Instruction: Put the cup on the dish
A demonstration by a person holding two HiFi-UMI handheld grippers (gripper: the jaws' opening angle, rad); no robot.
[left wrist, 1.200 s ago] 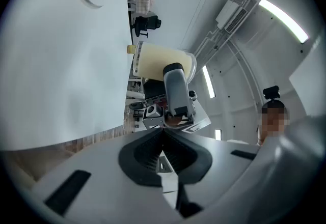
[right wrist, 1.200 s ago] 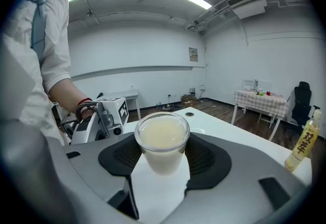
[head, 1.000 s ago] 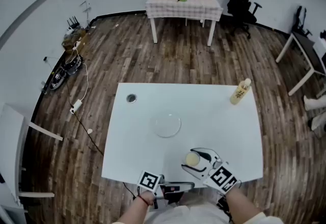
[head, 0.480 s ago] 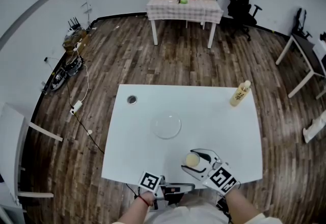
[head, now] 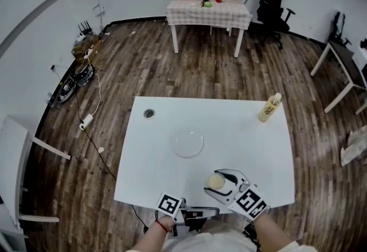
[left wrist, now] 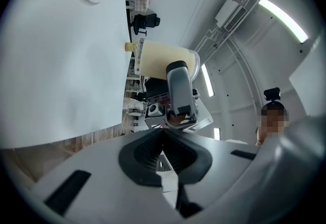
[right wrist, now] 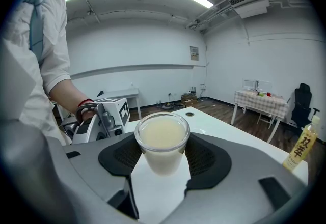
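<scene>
View from above a white rectangular worktop [head: 241, 130] on a dark wood floor [head: 143, 67]. A clear cup [head: 217, 180] of creamy liquid stands upright on the worktop at about 5 o'clock from its centre, close to the near edge. The right tool [head: 216, 181] has its jaws spread wide around the cup, one dark pad against each side, clamped on it. The dish [head: 188, 144], a round clear plate, lies flat near the worktop's centre, at about 11 o'clock from the cup and well apart from it. Only bare white surface lies between the two. The left tool [left wrist: 164, 134] sits at the near edge, at about 8 o'clock from the cup, with its jaws pressed together on nothing. Its own view is rolled sideways and looks across at the cup and the right tool. A yellow bottle [head: 269, 107] stands upright at 2 o'clock, near the far right corner. A small round hole [head: 149, 113] sits at 10 o'clock, near the far left corner. Beyond the far edge is open floor, then a table with a checked cloth [head: 207, 9] at 12 o'clock and a black office chair [head: 272, 2] at 1 o'clock.
</scene>
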